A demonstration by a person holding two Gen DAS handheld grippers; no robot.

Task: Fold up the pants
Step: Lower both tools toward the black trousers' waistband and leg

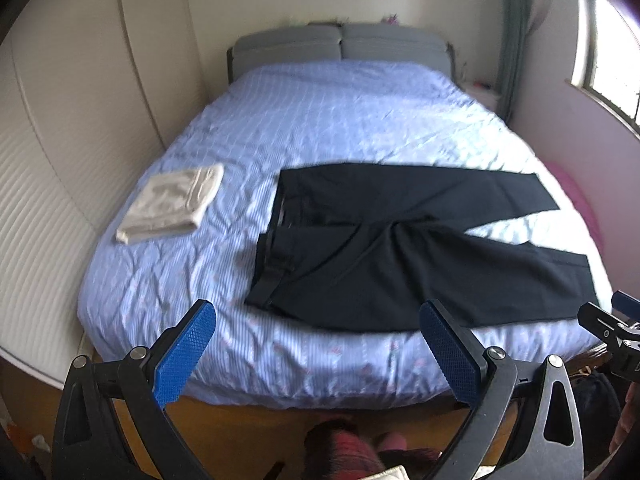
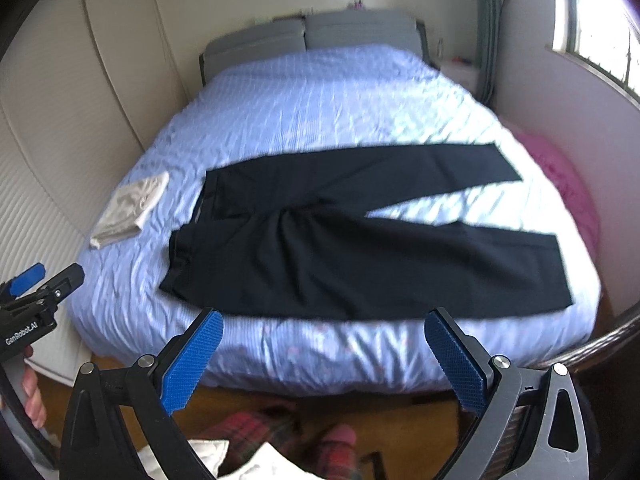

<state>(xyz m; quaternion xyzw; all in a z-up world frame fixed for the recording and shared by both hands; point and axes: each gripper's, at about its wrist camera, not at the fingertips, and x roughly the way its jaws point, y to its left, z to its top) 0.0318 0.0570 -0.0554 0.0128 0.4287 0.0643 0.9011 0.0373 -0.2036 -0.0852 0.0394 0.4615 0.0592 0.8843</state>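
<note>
Bed (image 1: 320,120) | black pants (image 1: 400,248) unfolded | both tongs (image 1: 320,344) (image 2: 324,348) empty, spread

Left claw (image 1: 320,354) wide apart, empty; right claw (image 2: 324,360) wide apart, empty; both held level, side by side.

The left tool (image 1: 318,354) is held above the foot of the bed (image 1: 320,120), its blue-padded fingers (image 1: 184,354) spread wide apart with nothing between them. Black pants (image 1: 400,248) lie flat on the blue striped bedcover (image 1: 200,288), waistband to the left, the two legs splayed apart toward the right. A folded cream cloth (image 1: 172,204) lies on the cover, well apart from the pants on their left. The right tool (image 1: 616,328) shows at the right edge. A grey headboard (image 1: 340,46) stands at the far end.
</note>
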